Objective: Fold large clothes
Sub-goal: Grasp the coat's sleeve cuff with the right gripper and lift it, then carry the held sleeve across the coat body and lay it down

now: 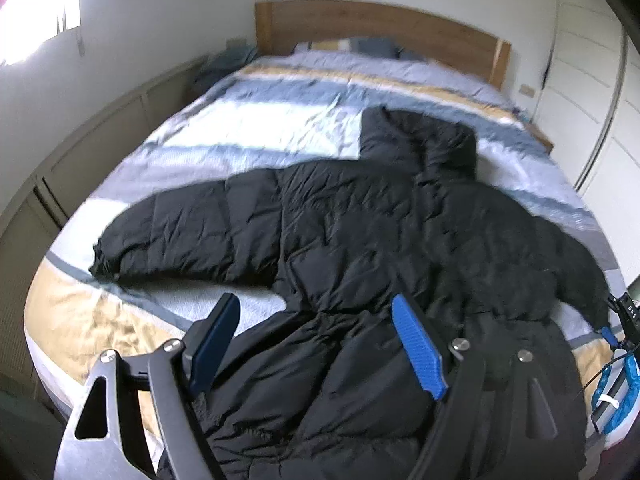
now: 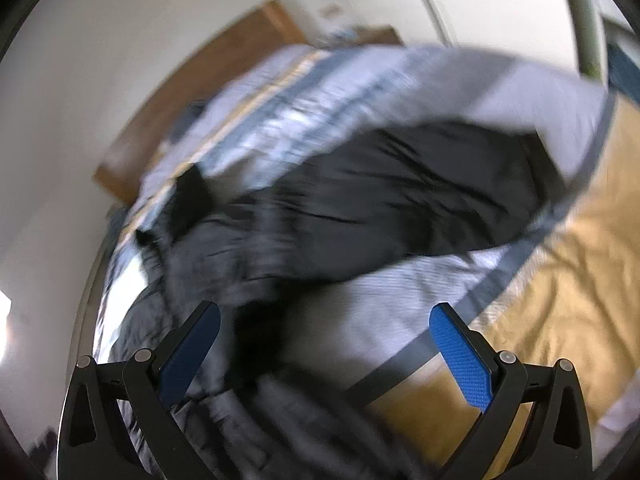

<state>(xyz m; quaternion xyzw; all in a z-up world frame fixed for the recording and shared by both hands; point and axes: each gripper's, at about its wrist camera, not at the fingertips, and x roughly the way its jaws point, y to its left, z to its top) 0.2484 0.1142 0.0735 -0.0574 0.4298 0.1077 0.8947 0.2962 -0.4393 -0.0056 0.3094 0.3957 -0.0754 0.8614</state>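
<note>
A black puffer jacket [image 1: 360, 232] lies spread on the striped bedspread [image 1: 248, 120], one sleeve stretched to the left and the hood toward the headboard. My left gripper [image 1: 316, 320] hovers open over the jacket's lower body, nothing between its blue pads. At the right edge of the left wrist view a bit of the right gripper [image 1: 618, 332] shows by the other sleeve. In the blurred right wrist view the jacket [image 2: 380, 200] runs across the middle, and my right gripper [image 2: 324, 324] stands open above the sleeve and the bedspread [image 2: 400, 292], holding nothing.
A wooden headboard [image 1: 380, 24] stands at the far end of the bed. Low cabinets [image 1: 80, 152] run along the left wall, and white wardrobe doors [image 1: 588, 92] are on the right. Pillows [image 1: 360, 46] lie by the headboard.
</note>
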